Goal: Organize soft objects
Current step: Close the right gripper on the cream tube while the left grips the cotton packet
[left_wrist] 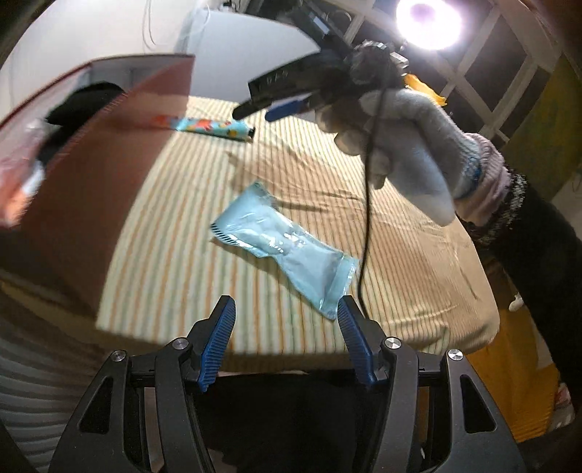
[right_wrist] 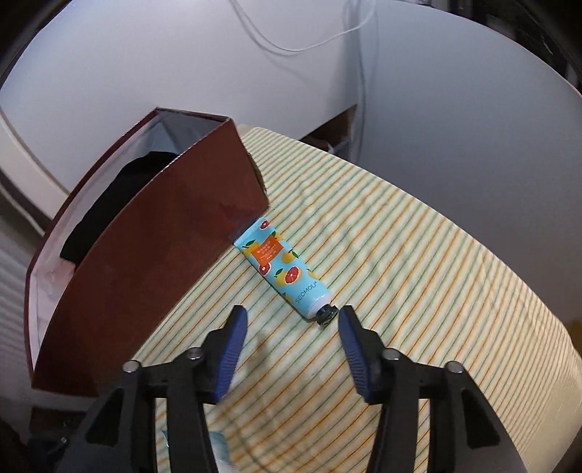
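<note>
A light blue sealed packet [left_wrist: 283,247] lies flat on the striped cloth [left_wrist: 174,254], just ahead of my left gripper [left_wrist: 286,307], which stands open and empty above the cloth's near edge. A fruit-printed tube [right_wrist: 283,271] lies beside the brown box [right_wrist: 145,236], its black cap toward me. My right gripper [right_wrist: 292,318] is open with nothing between its fingers; the cap sits just ahead of its right fingertip. In the left wrist view the right gripper [left_wrist: 269,109] hangs above the tube [left_wrist: 214,129], held by a gloved hand [left_wrist: 393,145].
The brown box [left_wrist: 109,174] stands open-topped on the left, with a black cloth [right_wrist: 109,203] inside it. A black cable [left_wrist: 367,218] hangs from the gloved hand over the packet. A bright lamp [left_wrist: 429,22] glares at top right. White walls [right_wrist: 436,109] stand behind the table.
</note>
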A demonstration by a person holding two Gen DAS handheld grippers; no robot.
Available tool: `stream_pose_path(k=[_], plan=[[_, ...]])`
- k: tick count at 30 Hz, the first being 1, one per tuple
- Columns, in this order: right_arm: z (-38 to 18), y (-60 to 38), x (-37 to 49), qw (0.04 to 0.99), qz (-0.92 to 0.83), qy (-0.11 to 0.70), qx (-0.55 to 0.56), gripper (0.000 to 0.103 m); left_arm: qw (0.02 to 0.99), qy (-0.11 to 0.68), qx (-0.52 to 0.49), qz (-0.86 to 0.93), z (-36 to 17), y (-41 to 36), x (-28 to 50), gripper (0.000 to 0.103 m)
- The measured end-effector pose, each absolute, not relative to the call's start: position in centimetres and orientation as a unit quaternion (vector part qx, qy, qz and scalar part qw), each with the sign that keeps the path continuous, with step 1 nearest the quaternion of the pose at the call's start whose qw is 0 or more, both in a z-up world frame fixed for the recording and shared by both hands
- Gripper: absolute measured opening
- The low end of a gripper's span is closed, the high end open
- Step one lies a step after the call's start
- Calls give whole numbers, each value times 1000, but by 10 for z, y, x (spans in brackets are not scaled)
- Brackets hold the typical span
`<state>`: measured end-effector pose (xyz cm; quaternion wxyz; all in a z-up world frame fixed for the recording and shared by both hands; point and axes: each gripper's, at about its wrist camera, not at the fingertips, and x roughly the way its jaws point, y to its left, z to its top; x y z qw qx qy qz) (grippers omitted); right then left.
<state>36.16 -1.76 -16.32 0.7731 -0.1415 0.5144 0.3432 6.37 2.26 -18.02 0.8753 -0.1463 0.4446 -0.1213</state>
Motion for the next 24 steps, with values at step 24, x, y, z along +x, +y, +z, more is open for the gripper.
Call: stream_pose_path(k=[24], plan=[[-196,6,391,740,422,486,-197,50,877,469,-99,-42,-194,-14,120,59]])
